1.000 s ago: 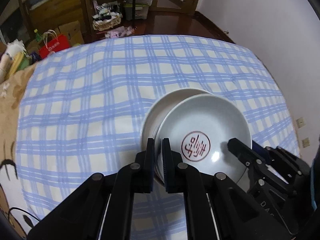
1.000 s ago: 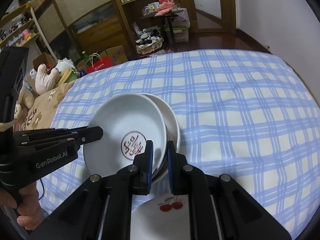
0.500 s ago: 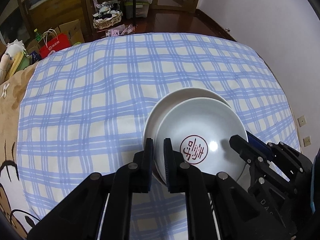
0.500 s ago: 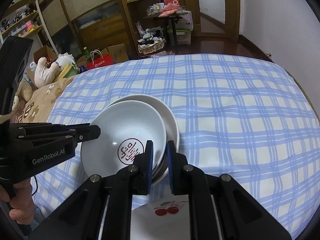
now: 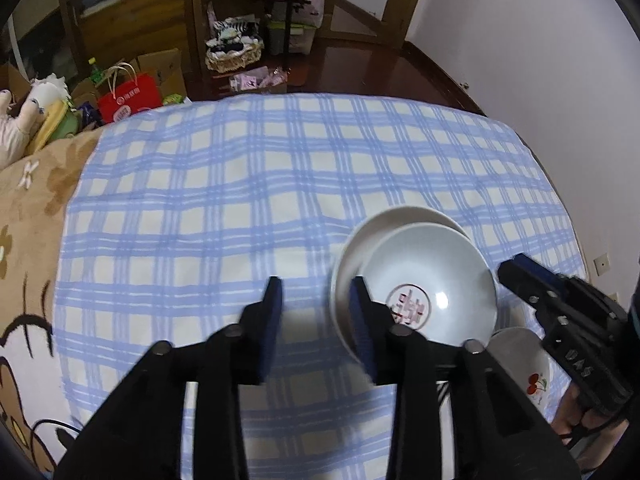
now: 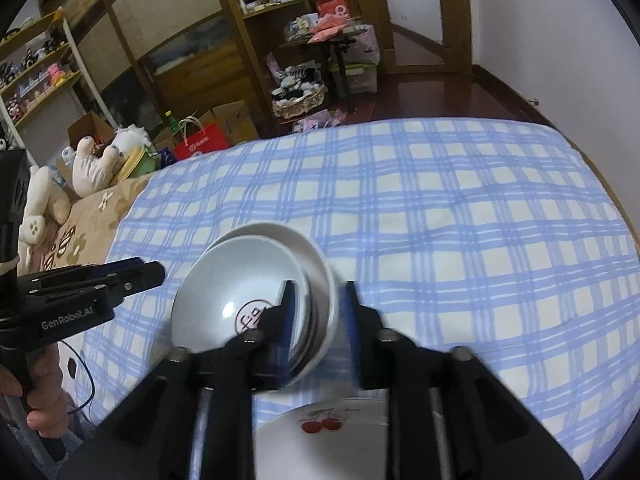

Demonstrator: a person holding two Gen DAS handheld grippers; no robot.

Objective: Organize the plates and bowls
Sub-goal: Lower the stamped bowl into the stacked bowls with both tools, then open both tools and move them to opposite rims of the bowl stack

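A white bowl with a red seal mark (image 5: 428, 280) (image 6: 240, 280) sits nested in a larger white bowl (image 5: 396, 218) (image 6: 316, 256) on the blue checked cloth. My left gripper (image 5: 316, 316) is open at the stack's left rim, its right finger against the bowls. My right gripper (image 6: 318, 316) is open and straddles the stack's right rim without gripping it. A white plate with a cherry print (image 6: 320, 436) (image 5: 520, 360) lies near the front edge. Each gripper shows in the other's view: the right one (image 5: 516, 268), the left one (image 6: 156, 272).
The blue checked cloth (image 5: 248, 184) (image 6: 460, 208) covers a bed-like surface. A brown floral blanket (image 5: 28, 208) and plush toys (image 6: 96, 160) lie at its left. Shelves, boxes and a red bag (image 5: 128, 96) stand beyond the far edge. A white wall is at the right.
Both grippers have opened and let go of the bowl rims. The stack now rests on the cloth. Both cameras have pulled back a little.
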